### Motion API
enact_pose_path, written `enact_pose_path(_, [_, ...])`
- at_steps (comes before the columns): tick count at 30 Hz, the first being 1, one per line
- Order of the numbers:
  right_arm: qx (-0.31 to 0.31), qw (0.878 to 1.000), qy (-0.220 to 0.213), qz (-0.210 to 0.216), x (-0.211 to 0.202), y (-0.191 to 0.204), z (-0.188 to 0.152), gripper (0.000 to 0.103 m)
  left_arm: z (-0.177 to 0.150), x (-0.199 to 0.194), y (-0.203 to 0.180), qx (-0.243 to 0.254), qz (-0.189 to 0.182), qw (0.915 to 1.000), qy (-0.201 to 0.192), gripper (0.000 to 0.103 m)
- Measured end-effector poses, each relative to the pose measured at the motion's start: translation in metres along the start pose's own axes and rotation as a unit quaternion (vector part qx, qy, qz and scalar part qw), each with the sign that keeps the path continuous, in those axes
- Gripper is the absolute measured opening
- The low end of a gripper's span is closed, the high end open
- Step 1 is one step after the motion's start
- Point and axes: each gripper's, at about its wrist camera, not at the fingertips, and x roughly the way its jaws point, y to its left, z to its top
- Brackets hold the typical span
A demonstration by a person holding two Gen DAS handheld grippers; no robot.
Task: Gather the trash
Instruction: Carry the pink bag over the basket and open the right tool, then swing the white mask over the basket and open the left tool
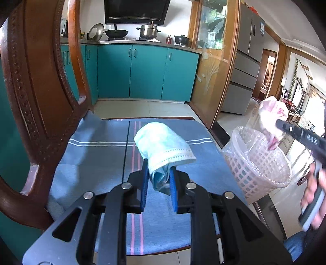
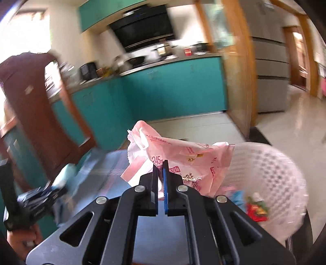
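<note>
Now R tongs (image 2: 160,165) grip pink wrapper (image 2: 183,161) above basket (image 2: 271,163) rim

A home kitchen, open to a living area. Teal cabinets (image 1: 142,71) run under a counter carrying a wok (image 1: 116,32), a steel stockpot (image 1: 148,30) and a black pot (image 1: 182,39), with a dark range hood (image 1: 136,11) above. A grey refrigerator (image 1: 244,61) stands past the wood-framed glass door (image 1: 212,51). Up close, a carved wooden chair (image 1: 40,91) with a blue striped cushion (image 1: 97,155), tiled floor (image 1: 142,108) beyond.
</note>
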Motion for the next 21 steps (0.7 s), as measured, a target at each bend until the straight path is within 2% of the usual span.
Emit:
enact_pose_path(2, [0.034, 0.999, -0.004, -0.032, 0.001, -0.033, 0.004, 0.008, 0.0, 0.002, -0.005, 0.004, -0.005, 1.0, 0.002, 0.019])
enact_pose_path(3, [0.053, 0.998, 0.0, -0.044, 0.003, -0.048, 0.005, 0.023, -0.001, 0.003, -0.009, 0.006, -0.009, 0.9999, 0.004, 0.019])
enact_pose_path(4, [0.072, 0.996, 0.007, -0.053, 0.005, -0.062, 0.005, 0.052, -0.002, 0.005, -0.013, 0.008, -0.012, 0.9999, 0.006, 0.019])
enact_pose_path(6, [0.129, 0.989, 0.006, -0.071, -0.001, -0.088, 0.004, 0.088, -0.005, 0.008, -0.023, 0.014, -0.02, 0.9996, 0.011, 0.019])
enact_pose_path(8, [0.195, 0.977, -0.053, -0.066, -0.025, -0.111, 0.002, 0.093, -0.007, 0.011, -0.035, 0.022, -0.028, 0.9992, 0.016, 0.019])
enact_pose_path(10, [0.233, 0.966, -0.09, -0.067, -0.043, -0.123, 0.002, 0.098, -0.009, 0.015, -0.051, 0.033, -0.04, 0.9985, 0.019, 0.019])
enact_pose_path(12, [0.272, 0.948, -0.14, -0.09, -0.062, -0.136, -0.004, 0.099, -0.009, 0.021, -0.071, 0.037, -0.06, 0.9971, 0.028, 0.02])
enact_pose_path(14, [0.291, 0.938, -0.159, -0.103, -0.068, -0.143, -0.004, 0.099, -0.007, 0.027, -0.097, 0.05, -0.078, 0.9951, 0.033, 0.021])
enact_pose_path(16, [0.298, 0.934, -0.166, -0.104, -0.071, -0.146, -0.004, 0.099, 0.001, 0.033, -0.134, 0.074, -0.103, 0.9914, 0.033, 0.022])
enact_pose_path(18, [0.296, 0.933, -0.175, -0.106, -0.074, -0.145, -0.005, 0.099, 0.016, 0.039, -0.169, 0.074, -0.142, 0.9866, 0.031, 0.023])
enact_pose_path(20, [0.292, 0.93, -0.193, -0.111, -0.079, -0.143, -0.003, 0.099, 0.035, 0.048, -0.202, 0.073, -0.161, 0.984, 0.026, 0.05])
enact_pose_path(21, [0.292, 0.93, -0.196, -0.111, -0.079, -0.15, -0.002, 0.099, 0.04, 0.05, -0.212, 0.076, -0.155, 0.9849, 0.02, 0.091])
